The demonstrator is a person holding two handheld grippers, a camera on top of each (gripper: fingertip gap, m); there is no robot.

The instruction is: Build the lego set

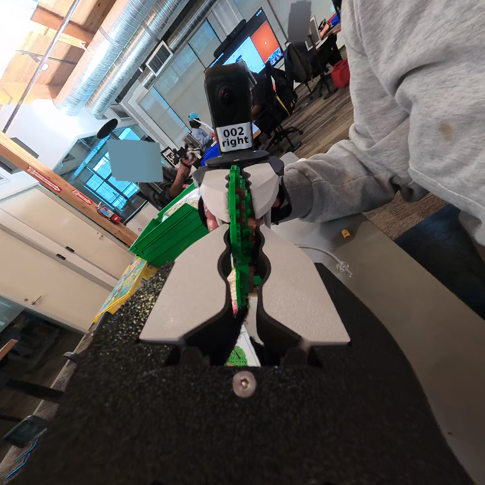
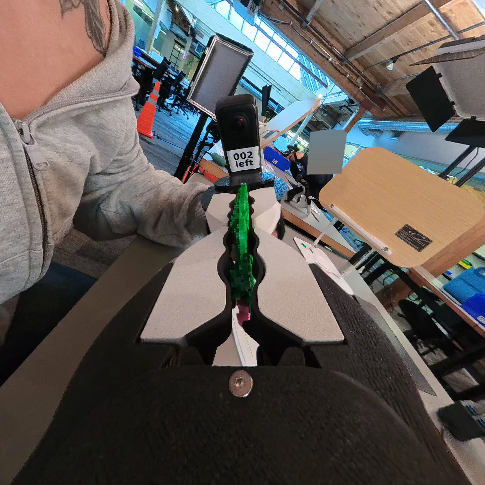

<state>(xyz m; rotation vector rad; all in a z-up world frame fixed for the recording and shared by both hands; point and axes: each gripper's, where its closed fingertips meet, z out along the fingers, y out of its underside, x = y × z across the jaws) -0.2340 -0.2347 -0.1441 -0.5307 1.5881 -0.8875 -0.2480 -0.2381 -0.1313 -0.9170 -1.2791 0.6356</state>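
Note:
A flat green lego build (image 1: 240,252) with brown pieces on one face is held edge-on in the air between the two grippers, which face each other. My left gripper (image 1: 242,231) is shut on its near end. My right gripper (image 1: 240,210) clamps the far end in the left wrist view. In the right wrist view my right gripper (image 2: 241,233) is shut on the same green build (image 2: 242,262), with a pink piece (image 2: 242,313) at the build's near end. The left gripper (image 2: 242,220) grips the build's other end there.
Green bins (image 1: 170,236) and a yellow box (image 1: 123,286) sit on the grey table (image 1: 393,288) at the left. A small yellow piece (image 1: 346,233) lies near the person's grey sleeve (image 1: 341,183). A clear stand with a sheet (image 2: 322,259) and a wooden board (image 2: 401,204) are to the right.

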